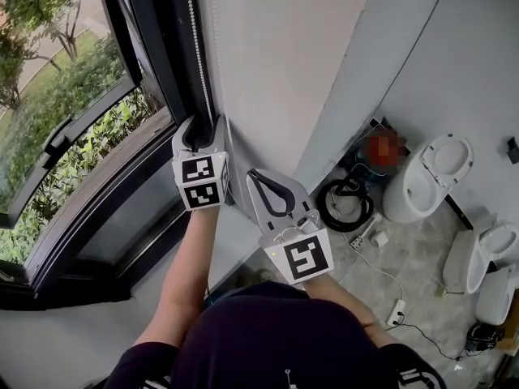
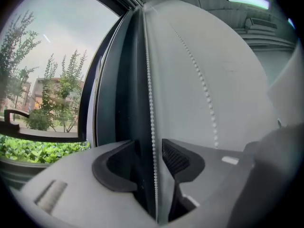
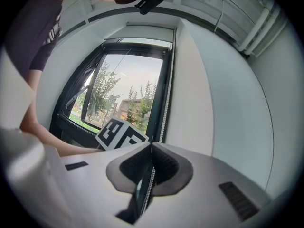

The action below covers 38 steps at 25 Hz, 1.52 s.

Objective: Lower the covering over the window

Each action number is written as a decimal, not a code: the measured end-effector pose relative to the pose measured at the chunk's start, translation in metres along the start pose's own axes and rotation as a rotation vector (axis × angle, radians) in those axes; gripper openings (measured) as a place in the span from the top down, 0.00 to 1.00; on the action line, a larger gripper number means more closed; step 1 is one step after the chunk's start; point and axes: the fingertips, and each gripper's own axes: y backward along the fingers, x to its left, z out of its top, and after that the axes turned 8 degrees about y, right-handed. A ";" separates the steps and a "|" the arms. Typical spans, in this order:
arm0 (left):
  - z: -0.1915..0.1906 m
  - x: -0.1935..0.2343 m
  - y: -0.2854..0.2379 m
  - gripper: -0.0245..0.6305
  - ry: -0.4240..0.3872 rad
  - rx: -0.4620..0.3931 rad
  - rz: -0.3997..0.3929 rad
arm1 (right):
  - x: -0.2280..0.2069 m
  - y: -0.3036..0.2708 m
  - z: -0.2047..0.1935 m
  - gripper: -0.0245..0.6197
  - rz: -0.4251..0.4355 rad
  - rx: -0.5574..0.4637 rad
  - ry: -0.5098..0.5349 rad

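A white bead chain hangs down the dark window frame beside the white wall. My left gripper is raised to it. In the left gripper view its jaws stand open around one strand of the chain, with the pads clear of it; a second strand hangs to the right against the wall. My right gripper sits lower and to the right, shut on the bead chain, whose beads show between its closed jaws. The window glass is uncovered, and the blind's housing sits at its top.
White toilet bowls stand on the concrete floor at the right, with a coil of black cable and a white power strip near them. The left gripper's marker cube shows in the right gripper view. Greenery lies outside the window.
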 end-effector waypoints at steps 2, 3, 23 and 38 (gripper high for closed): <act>0.001 0.004 -0.002 0.70 -0.004 -0.006 0.047 | -0.002 0.002 0.002 0.94 -0.001 -0.007 0.003; 0.000 0.006 -0.002 0.71 -0.008 -0.008 0.070 | -0.002 0.003 0.002 0.94 -0.001 -0.008 0.004; 0.002 -0.076 0.121 0.94 0.038 -0.012 -0.214 | -0.007 0.028 0.017 0.94 0.189 -0.120 -0.191; -0.004 -0.148 0.206 0.94 0.098 0.021 -0.479 | 0.028 0.051 0.057 0.93 0.616 -0.164 -0.339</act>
